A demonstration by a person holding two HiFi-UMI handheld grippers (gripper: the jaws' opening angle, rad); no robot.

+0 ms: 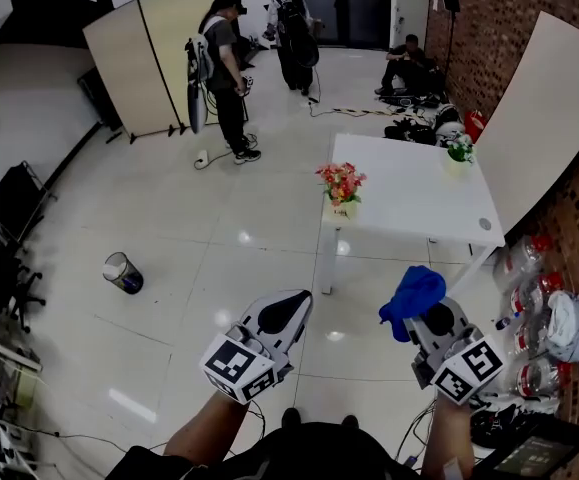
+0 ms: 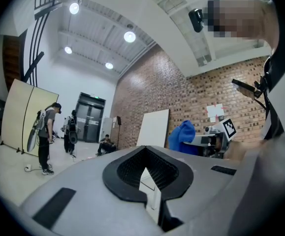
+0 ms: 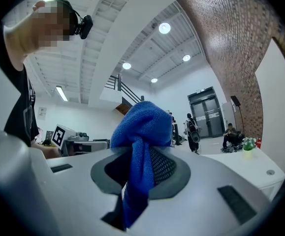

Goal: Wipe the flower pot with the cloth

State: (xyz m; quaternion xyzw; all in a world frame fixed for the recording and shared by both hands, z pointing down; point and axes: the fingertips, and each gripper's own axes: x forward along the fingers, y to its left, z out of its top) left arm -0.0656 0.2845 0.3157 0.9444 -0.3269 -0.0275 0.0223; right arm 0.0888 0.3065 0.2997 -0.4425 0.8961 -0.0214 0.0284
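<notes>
— Gripping anything on the right?
— Yes, the right gripper [image 3: 135,181] is clenched on the blue cloth [image 3: 143,127]; the left gripper [image 2: 147,176] is closed tight on nothing.
— And the flower pot [image 1: 342,208]?
— Far ahead of both grippers, on the white table [image 1: 419,193], at its near left corner

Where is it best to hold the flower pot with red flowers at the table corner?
Grip the flower pot by its pale body, under the red flowers, jaws level, probably from the floor side: it stands upright at the table's corner and blooms cover its top.
</notes>
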